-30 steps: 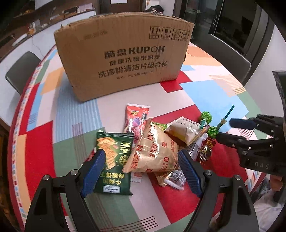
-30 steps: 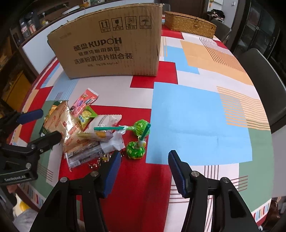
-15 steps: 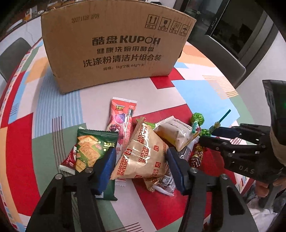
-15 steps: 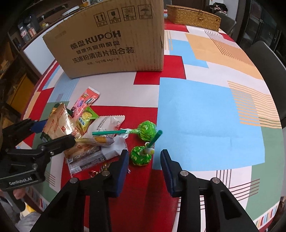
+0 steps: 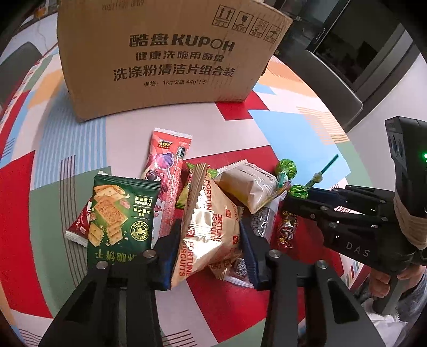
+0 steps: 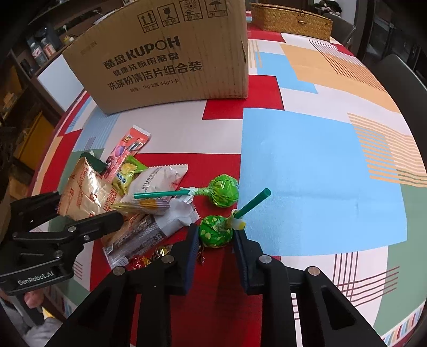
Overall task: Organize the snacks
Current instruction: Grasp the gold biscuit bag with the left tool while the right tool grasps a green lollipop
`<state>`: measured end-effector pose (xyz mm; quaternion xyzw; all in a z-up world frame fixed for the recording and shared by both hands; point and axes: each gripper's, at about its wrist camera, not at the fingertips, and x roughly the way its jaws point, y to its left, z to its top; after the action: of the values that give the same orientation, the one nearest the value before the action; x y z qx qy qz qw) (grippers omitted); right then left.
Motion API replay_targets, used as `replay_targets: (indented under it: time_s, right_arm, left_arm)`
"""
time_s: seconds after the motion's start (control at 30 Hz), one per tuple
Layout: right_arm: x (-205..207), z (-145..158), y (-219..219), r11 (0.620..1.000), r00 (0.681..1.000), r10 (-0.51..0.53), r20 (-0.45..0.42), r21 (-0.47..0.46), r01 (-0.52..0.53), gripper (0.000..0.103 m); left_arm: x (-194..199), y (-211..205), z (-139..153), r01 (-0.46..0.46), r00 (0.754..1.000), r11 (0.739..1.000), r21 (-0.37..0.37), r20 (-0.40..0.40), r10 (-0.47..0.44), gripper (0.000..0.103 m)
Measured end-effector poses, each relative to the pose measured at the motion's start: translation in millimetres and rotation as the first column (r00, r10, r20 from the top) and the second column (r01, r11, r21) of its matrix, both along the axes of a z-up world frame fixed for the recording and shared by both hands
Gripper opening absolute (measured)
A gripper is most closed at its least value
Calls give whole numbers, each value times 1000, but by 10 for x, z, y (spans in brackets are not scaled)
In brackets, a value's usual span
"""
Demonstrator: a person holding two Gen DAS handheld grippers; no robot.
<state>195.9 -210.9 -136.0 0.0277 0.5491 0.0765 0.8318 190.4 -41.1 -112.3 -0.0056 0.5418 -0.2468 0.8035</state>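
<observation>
A pile of snacks lies on the patterned tablecloth in front of a KUPOH cardboard box (image 5: 165, 53). My left gripper (image 5: 209, 241) is shut on the gold Fortune Biscuits bag (image 5: 208, 224); its pads press both sides of the bag. A green cracker packet (image 5: 120, 213) lies to its left, a pink Toy Story packet (image 5: 165, 173) behind. My right gripper (image 6: 216, 236) has closed around the near green lollipop (image 6: 214, 231), pads touching its wrapped head. A second green lollipop (image 6: 222, 190) lies just beyond. The box also shows in the right wrist view (image 6: 165, 58).
A beige wrapped bar (image 5: 248, 189) and small foil candies (image 5: 287, 232) lie among the pile. A wicker basket (image 6: 291, 18) stands behind the box. Dark chairs (image 6: 405, 74) ring the table. The table edge is close at the front.
Both grippers moved forward and down into the pile and narrowed. The left closed on the biscuit bag, the right closed around the near lollipop.
</observation>
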Motion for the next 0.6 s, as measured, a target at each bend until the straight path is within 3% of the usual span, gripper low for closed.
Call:
replay_targets:
  time_s: [0.27,0.6]
  right_arm:
    - [-76,114,29,1000,1000,5,23,-4,-5,27]
    - [-175,412,159,999,994,54,98,-9,-54,27]
  left_arm:
    - [-117,77,142,-27,998,999,34,61,25,35]
    - [-201,220,488,-87,983,996,24,167,81,35]
